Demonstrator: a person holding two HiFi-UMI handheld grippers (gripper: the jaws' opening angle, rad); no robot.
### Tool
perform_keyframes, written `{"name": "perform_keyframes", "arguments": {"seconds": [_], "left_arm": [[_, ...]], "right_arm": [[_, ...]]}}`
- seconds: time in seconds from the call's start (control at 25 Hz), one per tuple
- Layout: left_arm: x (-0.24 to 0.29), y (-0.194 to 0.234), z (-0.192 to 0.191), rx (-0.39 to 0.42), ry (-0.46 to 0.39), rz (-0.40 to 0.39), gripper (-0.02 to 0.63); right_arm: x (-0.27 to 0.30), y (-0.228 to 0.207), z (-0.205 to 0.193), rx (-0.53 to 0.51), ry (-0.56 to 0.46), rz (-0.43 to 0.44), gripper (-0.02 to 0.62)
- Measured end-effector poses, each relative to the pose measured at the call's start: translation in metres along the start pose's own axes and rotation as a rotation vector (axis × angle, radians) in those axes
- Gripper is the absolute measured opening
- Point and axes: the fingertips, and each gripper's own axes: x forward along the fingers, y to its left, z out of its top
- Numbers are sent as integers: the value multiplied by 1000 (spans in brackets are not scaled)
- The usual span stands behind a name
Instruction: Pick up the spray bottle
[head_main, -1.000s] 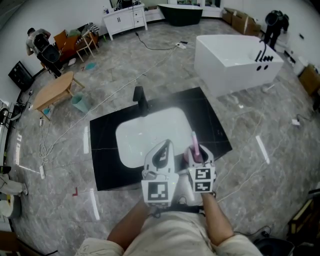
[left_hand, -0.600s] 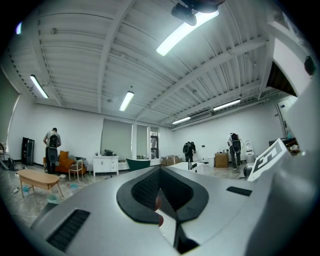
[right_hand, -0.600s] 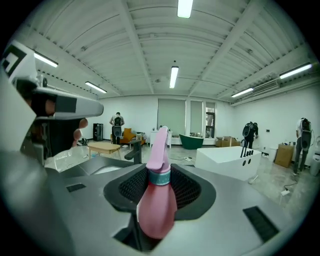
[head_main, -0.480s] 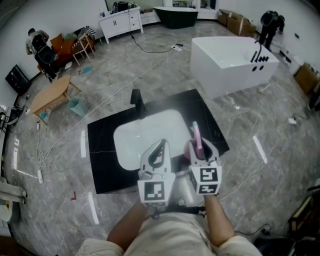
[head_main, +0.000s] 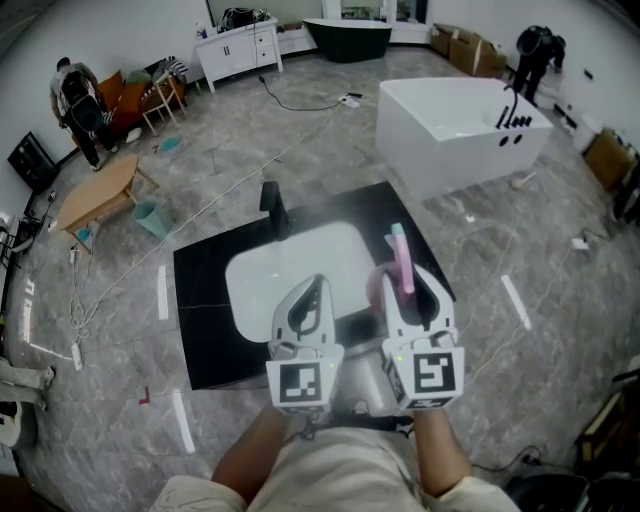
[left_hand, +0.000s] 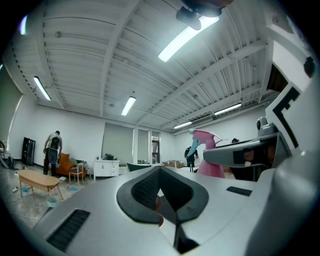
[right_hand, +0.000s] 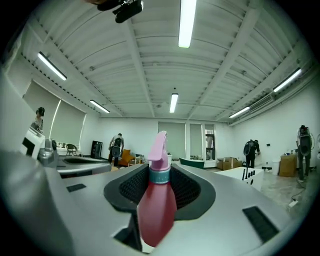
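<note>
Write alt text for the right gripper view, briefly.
The right hand-held gripper grips a pink spray bottle upright between its jaws, teal collar and pink nozzle on top. Behind it is a large white room with ceiling strip lights and several people standing far off.

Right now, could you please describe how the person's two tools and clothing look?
The left tool and right tool share pale grey moulded shells with dark textured pads. Each carries a white cube printed with black square markers. The person wears pale beige clothing.
</note>
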Motion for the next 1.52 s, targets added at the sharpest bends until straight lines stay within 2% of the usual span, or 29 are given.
{"name": "perform_keyframes", "arguments": {"seconds": [0.24, 0.48, 1.52], "left_arm": [[-8, 2, 10, -16, -34, 2, 2], [-15, 2, 22, -26, -51, 10, 2], [-12, -2, 24, -42, -62, 14, 2]], "right_arm": [[-16, 14, 41, -17, -108, -2, 143], [-24, 20, 43, -34, -128, 17, 140], [-12, 19, 31, -32, -92, 13, 138]]}}
